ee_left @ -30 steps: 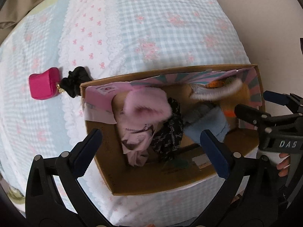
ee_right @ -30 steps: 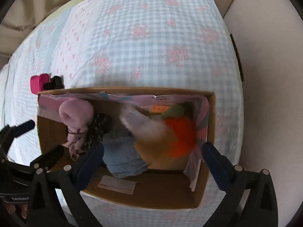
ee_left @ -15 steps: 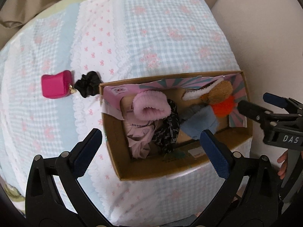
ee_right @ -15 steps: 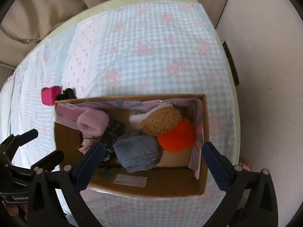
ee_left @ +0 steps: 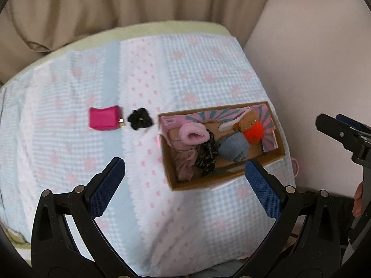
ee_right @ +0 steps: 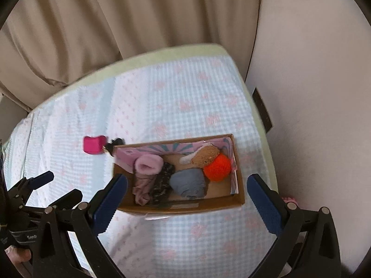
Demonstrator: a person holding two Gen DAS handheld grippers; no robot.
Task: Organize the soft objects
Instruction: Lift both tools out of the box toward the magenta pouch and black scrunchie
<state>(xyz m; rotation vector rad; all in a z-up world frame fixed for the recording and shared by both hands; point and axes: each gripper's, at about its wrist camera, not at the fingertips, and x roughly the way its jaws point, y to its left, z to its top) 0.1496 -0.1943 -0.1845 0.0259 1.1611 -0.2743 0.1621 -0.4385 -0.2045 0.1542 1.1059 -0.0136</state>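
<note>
A cardboard box (ee_left: 222, 183) (ee_right: 185, 208) sits on the bed near its right edge. In it lie a pink fluffy sock (ee_left: 193, 134) (ee_right: 148, 164), a dark patterned cloth (ee_left: 207, 156), a blue-grey cloth (ee_left: 234, 148) (ee_right: 189, 181), a brown plush (ee_right: 206, 155) and an orange pom-pom (ee_left: 254, 131) (ee_right: 218, 165). A magenta pouch (ee_left: 103, 118) (ee_right: 92, 144) and a black scrunchie (ee_left: 139, 121) lie on the bed left of the box. My left gripper (ee_left: 184, 180) and right gripper (ee_right: 186, 197) are both open and empty, held high above the bed.
The bed has a blue and pink checked cover (ee_left: 69, 153). Beige curtains (ee_right: 116, 18) hang behind it and a pale wall (ee_right: 313, 92) stands close on the right. A small pink item (ee_right: 289, 200) shows at the bed's right edge.
Both grippers have pulled up and back from the box, so it looks smaller. The brown plush and orange pom-pom settled in the box's right end.
</note>
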